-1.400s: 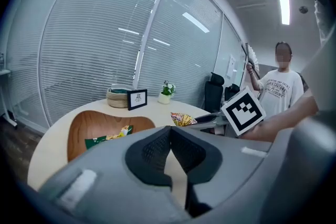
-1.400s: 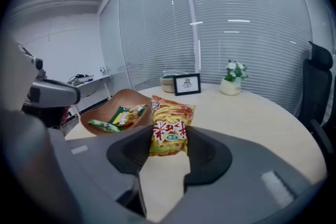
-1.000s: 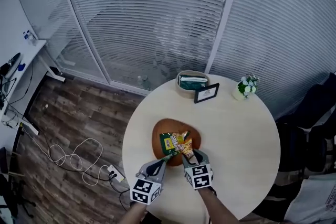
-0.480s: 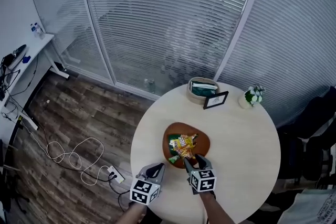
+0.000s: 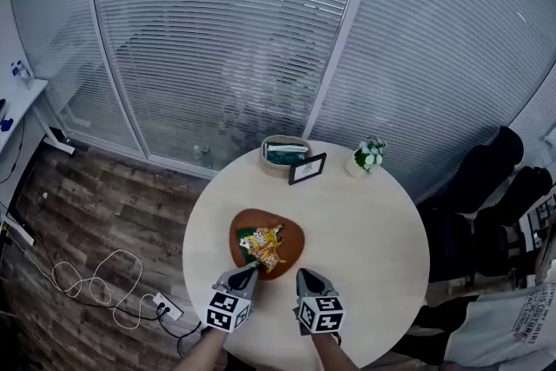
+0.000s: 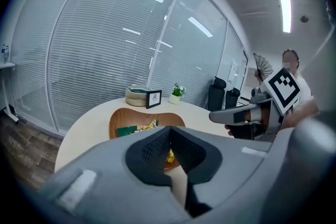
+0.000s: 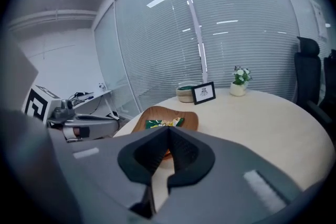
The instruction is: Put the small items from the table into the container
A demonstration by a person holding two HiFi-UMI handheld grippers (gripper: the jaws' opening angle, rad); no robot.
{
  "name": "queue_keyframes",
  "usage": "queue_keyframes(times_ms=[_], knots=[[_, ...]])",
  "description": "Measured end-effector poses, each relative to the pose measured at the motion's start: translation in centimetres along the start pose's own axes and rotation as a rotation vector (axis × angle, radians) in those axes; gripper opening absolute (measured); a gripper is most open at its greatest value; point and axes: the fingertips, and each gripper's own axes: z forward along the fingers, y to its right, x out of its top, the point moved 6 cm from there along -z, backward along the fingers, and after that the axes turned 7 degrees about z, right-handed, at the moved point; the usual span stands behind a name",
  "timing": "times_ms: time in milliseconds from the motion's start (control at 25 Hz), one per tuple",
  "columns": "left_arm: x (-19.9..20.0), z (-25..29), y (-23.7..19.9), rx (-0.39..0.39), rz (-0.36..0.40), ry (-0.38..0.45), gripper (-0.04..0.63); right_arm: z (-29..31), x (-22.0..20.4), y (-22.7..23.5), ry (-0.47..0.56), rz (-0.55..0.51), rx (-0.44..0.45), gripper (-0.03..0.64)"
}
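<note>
While the head view was taken from steeply above, the round tabletop (image 5: pixel 365 230) was seen with the wooden tray (image 5: pixel 293 232) near its front-left part. The snack packets (image 5: pixel 262 246) were piled inside the tray. The left claw (image 5: pixel 246 270) was held at the tray's near edge and the right claw (image 5: pixel 306 276) just beside it, over bare tabletop. At the far edge a woven basket (image 5: pixel 285 154), a picture frame (image 5: pixel 307 168) and a potted plant (image 5: pixel 366 156) were lined up.

In the left gripper view, the left claw (image 6: pixel 169 130) was shown pressed together with nothing in it. The tray (image 6: pixel 122 117) with the packets (image 6: pixel 132 129) was seen just beyond the tips, and the right claw (image 6: pixel 224 116) was caught at the right.

In the right gripper view, the right claw (image 7: pixel 168 130) was shown closed tight and empty. The tray (image 7: pixel 190 119) and packets (image 7: pixel 164 123) were seen ahead of it, with the left claw (image 7: pixel 118 120) at the left.
</note>
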Motion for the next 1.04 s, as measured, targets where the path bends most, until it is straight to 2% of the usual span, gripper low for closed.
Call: queue_keyframes(times_ms=[320,640,1040], knots=[[1.1,0.3,1.6,-0.058,0.079,-0.011,-0.003,-3.1,-1.7,-0.1,0.029,0.045,-0.036,0.0],[2.6,1.1,2.1,-0.082,0.141,0.001,-0.003,-3.2,-1.1,0.6,0.066,0.051,-0.044,0.0],[4.0,0.1,2.9,-0.108,0.18,0.018,-0.003,-4.9,0.1,0.2,0.097,0.035,-0.068,0.0]])
